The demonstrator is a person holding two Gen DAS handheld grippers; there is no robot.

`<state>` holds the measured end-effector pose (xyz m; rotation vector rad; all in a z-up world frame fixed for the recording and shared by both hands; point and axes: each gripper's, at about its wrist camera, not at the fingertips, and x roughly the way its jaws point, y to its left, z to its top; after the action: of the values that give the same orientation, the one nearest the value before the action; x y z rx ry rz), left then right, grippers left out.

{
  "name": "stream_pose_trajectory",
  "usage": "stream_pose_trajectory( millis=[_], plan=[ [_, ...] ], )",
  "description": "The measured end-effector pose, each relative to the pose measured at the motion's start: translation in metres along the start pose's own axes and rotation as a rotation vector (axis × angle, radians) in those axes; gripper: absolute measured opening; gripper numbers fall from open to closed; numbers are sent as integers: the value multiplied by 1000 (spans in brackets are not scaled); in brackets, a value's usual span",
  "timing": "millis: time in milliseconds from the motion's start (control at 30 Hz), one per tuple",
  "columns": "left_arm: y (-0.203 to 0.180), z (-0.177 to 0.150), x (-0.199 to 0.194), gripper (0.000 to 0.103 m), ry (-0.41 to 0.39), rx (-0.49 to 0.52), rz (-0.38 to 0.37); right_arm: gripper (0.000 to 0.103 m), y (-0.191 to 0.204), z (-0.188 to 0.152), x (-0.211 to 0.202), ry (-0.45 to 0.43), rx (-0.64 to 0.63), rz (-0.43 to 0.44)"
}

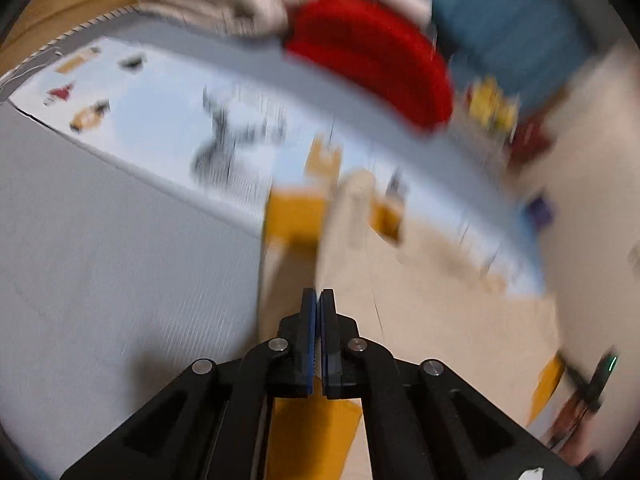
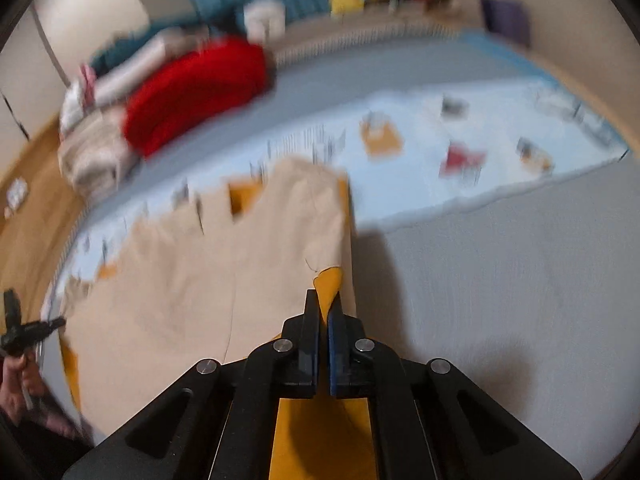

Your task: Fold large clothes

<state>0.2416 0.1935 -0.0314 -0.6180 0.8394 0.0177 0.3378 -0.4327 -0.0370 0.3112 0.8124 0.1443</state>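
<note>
**Both grippers pinch the near edge of the garment**

The beige garment [image 2: 208, 280], with a mustard-yellow inner side, lies spread on the bed [image 2: 500, 280], filling the lower centre of both views. The left gripper [image 1: 318, 300] has its jaws pressed together on a raised ridge of the beige cloth at bottom centre. The right gripper [image 2: 324, 304] is likewise clamped, with the yellow edge caught between its pads. Both pictures are heavily blurred.

Judged from here, the risk is a thin pinch: either corner could slip out as the edge is carried over, leaving a skewed fold. Uneven travel of the two hands would twist the cloth. The red folded garment [image 2: 196, 92] and the pale pile [image 2: 96, 152] at upper left sit well apart, so snagging them seems unlikely.
</note>
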Motion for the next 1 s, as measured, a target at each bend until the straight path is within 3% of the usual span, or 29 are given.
stream_pose_trajectory(
  millis=[67,100,233,300,367,500,567,633,767,833,900,1000],
  plan=[
    [-4,8,3,0,-51,3,46,3,9,8,-6,-77,-19,-29],
    [-5,11,10,0,-44,7,79,3,12,11,3,-68,-36,-57],
    [-3,17,46,0,11,10,161,3,4,13,60,92,-1,-148],
    [-5,18,55,0,11,49,206,3,4,15,76,117,-10,-171],
    [-9,24,56,0,-26,68,227,3,11,22,78,82,-36,-175],
    [-18,37,44,0,-149,73,196,3,36,47,52,-137,-74,-138],
    [-20,43,51,0,-171,87,220,3,43,54,53,-189,-85,-159],
    [-17,47,73,0,-132,98,257,3,41,60,82,-133,-76,-201],
    [-6,40,134,0,39,151,363,3,24,46,155,107,-102,-291],
    [-3,33,148,0,77,167,399,3,18,32,181,188,-119,-322],
    [-4,33,149,0,60,169,416,3,21,32,182,176,-133,-335],
    [-8,37,138,0,-13,173,409,3,28,46,160,56,-122,-314]
  ],
)
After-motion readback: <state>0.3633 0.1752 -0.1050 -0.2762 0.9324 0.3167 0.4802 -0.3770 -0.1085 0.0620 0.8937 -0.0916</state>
